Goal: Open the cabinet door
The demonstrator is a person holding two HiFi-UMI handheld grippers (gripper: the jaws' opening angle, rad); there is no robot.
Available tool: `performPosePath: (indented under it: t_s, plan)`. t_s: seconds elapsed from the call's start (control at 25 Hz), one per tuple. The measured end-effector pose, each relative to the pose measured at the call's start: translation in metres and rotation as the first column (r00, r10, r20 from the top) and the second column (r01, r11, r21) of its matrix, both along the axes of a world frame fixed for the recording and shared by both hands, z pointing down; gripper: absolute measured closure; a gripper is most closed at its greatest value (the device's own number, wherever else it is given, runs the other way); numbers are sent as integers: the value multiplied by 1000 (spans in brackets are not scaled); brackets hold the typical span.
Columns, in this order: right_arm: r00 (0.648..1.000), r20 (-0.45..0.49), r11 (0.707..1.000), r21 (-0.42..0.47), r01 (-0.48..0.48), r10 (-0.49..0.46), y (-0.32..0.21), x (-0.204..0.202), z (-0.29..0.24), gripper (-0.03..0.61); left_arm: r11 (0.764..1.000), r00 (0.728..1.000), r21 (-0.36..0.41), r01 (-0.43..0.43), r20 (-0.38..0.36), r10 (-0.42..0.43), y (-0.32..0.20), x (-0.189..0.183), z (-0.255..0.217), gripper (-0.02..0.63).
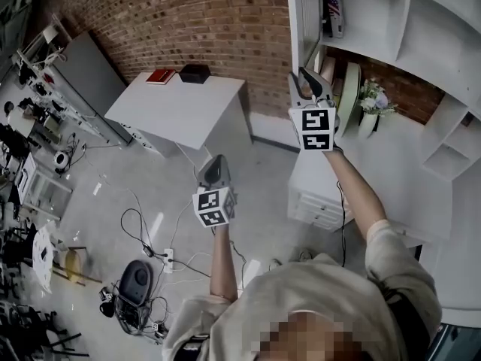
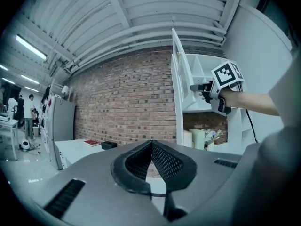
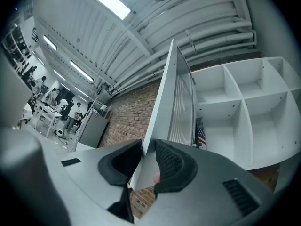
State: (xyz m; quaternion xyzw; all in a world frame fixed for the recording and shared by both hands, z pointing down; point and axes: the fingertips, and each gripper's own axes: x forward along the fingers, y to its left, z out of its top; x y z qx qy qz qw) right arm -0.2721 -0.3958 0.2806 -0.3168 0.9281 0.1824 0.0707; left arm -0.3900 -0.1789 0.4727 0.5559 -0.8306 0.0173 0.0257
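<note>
The white cabinet door (image 1: 304, 13) stands swung out from the open shelf unit (image 1: 409, 21), edge-on in the head view. Its lower free edge is between the pads of my right gripper (image 1: 307, 81), held up at arm's length; the jaws are easing open while the pads still touch the panel. In the right gripper view the door (image 3: 164, 102) runs up from the right gripper (image 3: 148, 157). My left gripper (image 1: 214, 164) hangs lower and to the left, away from the cabinet, shut and empty. The left gripper view shows the left gripper (image 2: 151, 147) with pads touching, the door (image 2: 181, 79) and the right gripper (image 2: 195, 87).
A white table (image 1: 180, 107) by the brick wall carries a red book (image 1: 160, 76) and a black box (image 1: 195, 73). Below the shelves, a white counter (image 1: 406, 171) holds a flower vase (image 1: 372, 104), with drawers (image 1: 319, 201) under it. Cables (image 1: 143, 232) trail across the floor.
</note>
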Motion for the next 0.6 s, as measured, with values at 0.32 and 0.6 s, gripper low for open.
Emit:
performPosePath:
  t_s: [0.32,0.6]
  plan:
    - [1000,26,1000,15,5,-5,5,-3,-1,463,1000,1000,-3,16,-10,-16,7,-14,4,586]
    - [996,-7,996,19,86,-86,13,7,5,460,998,998,-5,-65,-12,64,-26,7,6,586]
